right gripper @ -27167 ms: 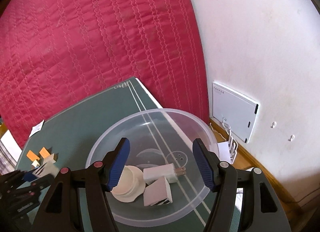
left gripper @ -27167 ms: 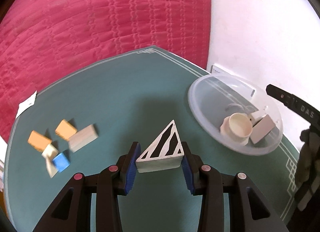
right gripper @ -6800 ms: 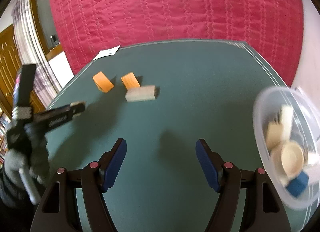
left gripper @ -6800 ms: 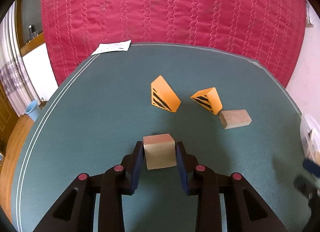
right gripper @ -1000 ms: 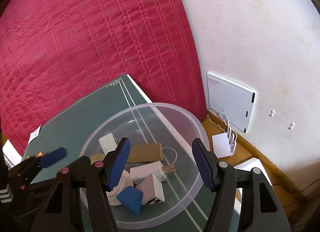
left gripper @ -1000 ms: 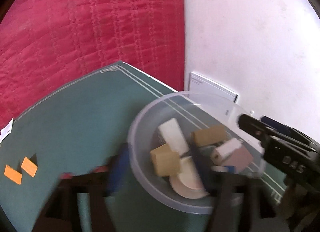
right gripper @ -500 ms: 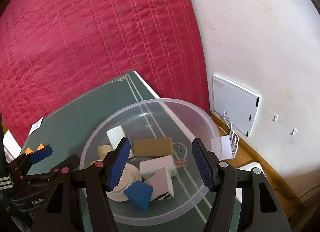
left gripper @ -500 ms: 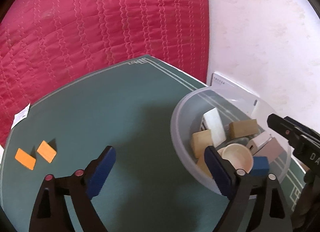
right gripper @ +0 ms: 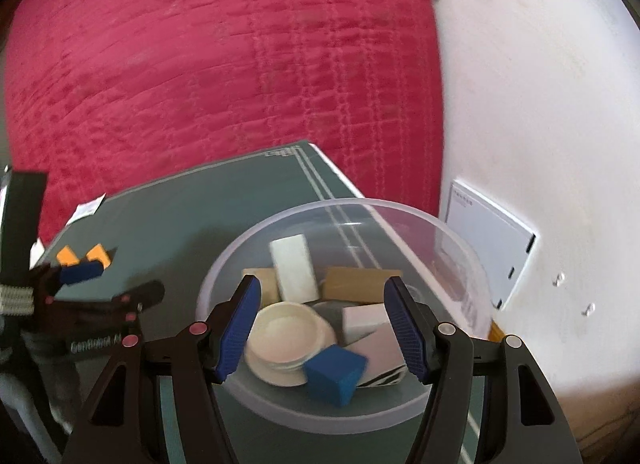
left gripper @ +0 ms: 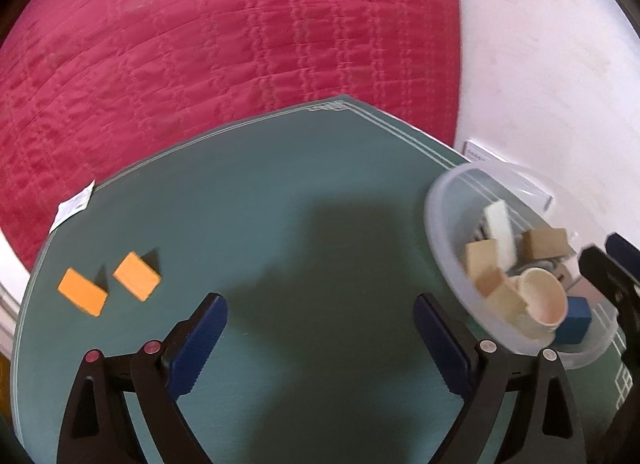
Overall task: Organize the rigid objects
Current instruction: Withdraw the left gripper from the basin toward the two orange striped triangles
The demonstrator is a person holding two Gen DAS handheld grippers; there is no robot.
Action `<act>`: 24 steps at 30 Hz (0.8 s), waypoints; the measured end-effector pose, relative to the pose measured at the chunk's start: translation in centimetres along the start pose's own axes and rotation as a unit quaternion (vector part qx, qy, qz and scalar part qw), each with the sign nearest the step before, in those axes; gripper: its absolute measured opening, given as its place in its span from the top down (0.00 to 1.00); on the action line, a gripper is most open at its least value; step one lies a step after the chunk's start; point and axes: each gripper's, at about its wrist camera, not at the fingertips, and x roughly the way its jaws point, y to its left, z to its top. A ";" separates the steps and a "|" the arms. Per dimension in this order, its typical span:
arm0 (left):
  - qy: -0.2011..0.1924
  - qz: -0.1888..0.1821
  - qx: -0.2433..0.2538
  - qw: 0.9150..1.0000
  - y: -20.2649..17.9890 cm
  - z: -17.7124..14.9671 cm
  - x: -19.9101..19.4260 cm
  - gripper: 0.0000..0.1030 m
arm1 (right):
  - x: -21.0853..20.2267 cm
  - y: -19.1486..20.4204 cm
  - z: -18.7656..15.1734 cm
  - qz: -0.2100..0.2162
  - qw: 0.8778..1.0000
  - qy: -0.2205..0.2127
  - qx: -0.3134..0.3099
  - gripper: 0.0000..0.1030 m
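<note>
the left claw hangs spread wide with nothing between its blue pads, over a bare stretch of the green counter. ahead and to its left, two orange blocks lie flat on the counter, just beside each other but not touching, well apart from everything else. farther out on that side a small white paper slip sits at the counter's edge. to the claw's right, near the counter's far corner, stands the clear plastic bowl, its near rim just beside the right-hand finger.

the right claw is likewise parted and holds nothing; it hangs above the bowl, its pads framing the contents. inside, nearest the claw, a blue cube leans against a cream round dish. right of these lie a white block and a block with black stripes, partly hidden by the finger. behind them a long tan wooden block lies on its side, a white oblong block stands tilted against the bowl's back wall, and another tan block peeks out to its left.

beyond the counter, a red quilted bed cover fills the background, and a white flat box leans against the pale wall.
</note>
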 end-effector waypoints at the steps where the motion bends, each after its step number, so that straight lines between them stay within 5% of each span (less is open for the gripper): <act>1: 0.002 0.004 -0.006 1.000 0.6 -0.1 0.1 0.06 | -0.1 0.4 -0.1 0.003 1.000 0.000 -0.007 0.37; 24: 0.025 0.084 -0.103 0.991 9.5 -1.5 0.6 0.06 | -1.8 8.6 -3.7 0.121 0.983 0.035 -0.133 0.31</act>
